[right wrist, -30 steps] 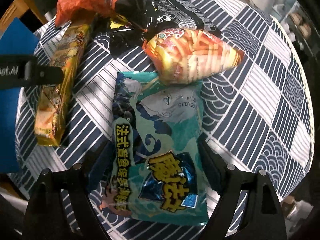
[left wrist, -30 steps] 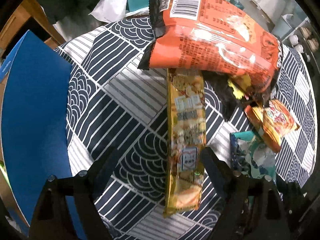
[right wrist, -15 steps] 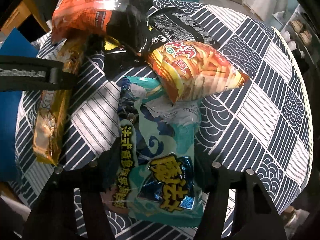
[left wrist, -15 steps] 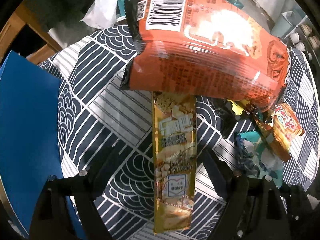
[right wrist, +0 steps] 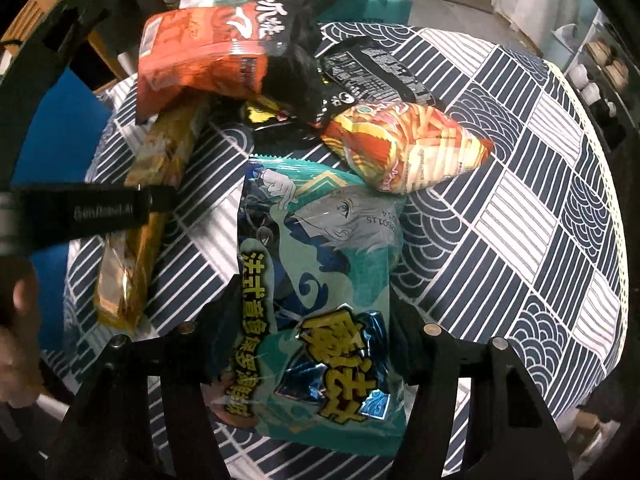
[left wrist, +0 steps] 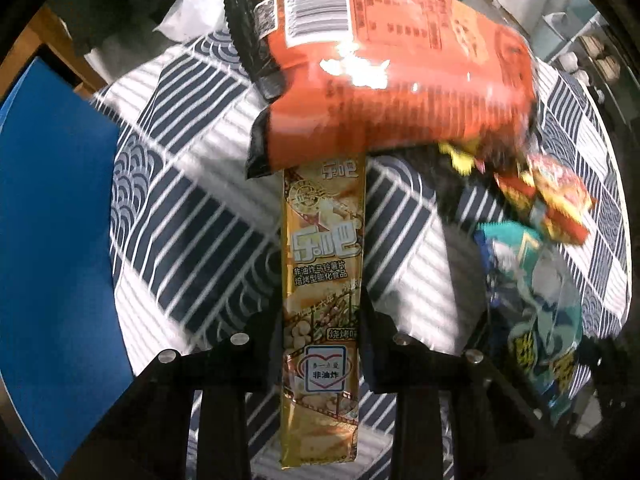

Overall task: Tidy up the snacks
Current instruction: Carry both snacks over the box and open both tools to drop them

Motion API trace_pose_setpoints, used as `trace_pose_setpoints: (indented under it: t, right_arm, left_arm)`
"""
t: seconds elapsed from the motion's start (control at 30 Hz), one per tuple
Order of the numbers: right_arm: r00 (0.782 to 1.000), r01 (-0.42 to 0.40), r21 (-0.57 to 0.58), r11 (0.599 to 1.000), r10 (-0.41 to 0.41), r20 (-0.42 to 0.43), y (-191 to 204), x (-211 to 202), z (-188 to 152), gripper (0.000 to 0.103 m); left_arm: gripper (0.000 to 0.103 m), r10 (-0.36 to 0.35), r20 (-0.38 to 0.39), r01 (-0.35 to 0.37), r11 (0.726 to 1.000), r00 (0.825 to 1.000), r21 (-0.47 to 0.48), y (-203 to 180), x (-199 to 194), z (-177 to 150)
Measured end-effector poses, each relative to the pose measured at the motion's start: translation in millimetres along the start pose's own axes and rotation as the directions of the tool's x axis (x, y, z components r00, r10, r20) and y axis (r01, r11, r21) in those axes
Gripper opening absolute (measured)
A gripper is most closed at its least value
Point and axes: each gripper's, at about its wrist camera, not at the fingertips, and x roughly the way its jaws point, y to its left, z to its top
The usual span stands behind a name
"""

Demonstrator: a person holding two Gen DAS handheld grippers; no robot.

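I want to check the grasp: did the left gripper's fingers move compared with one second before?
Yes. The left gripper has closed inward onto the gold snack pack; earlier its fingers stood wide apart, either side of it.

Navy-and-white patterned tablecloth (right wrist: 500,208) carries a fries bag (right wrist: 408,148) and black packet (right wrist: 372,72).

Gold packet (left wrist: 322,280) top under orange bag (left wrist: 384,68)

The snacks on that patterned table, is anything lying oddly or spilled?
Nothing is spilled or torn. They are jumbled, though: the big orange crinkly bag lies over the far end of the long gold foil packet, and the small orange-yellow fries pouch rests on the top corner of the teal cartoon-print bag.
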Motion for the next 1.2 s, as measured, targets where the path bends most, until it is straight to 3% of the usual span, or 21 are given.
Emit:
trace_pose_setpoints:
  t: [0.37, 0.53, 0.7, 0.9, 1.2]
  right_arm:
    - [0.999, -0.022, -0.023, 0.999, 0.023, 0.024, 4.2, -21.4, 2.3, 0.063]
    - [0.998, -0.036, -0.044, 0.998, 0.038, 0.047, 24.9, -30.7, -2.8, 0.063]
    - [0.995, -0.045, -0.069, 0.997, 0.051, 0.087, 46.8, -46.8, -5.1, 0.063]
    - [0.990, -0.032, -0.106, 0.994, 0.046, 0.134, 64.6, -65.0, 2.1, 0.063]
    - [0.981, -0.026, -0.144, 0.989, 0.052, 0.185, 87.0, -86.2, 12.5, 0.063]
  left_arm:
    - [0.032, -0.027, 0.009, 0.027, 0.999, 1.000, 0.025, 8.7, -28.6, -35.8]
    - [0.032, -0.047, 0.025, 0.047, 0.999, 0.999, 0.025, 10.8, -48.3, -59.7]
    - [0.032, -0.047, 0.080, 0.045, 0.999, 0.996, 0.025, 11.8, -74.3, -74.8]
    - [0.032, -0.060, 0.136, 0.059, 0.998, 0.989, 0.010, 42.2, -97.1, -91.3]
    - [0.032, -0.076, 0.235, 0.082, 0.996, 0.969, -0.016, 63.8, -134.2, -93.7]
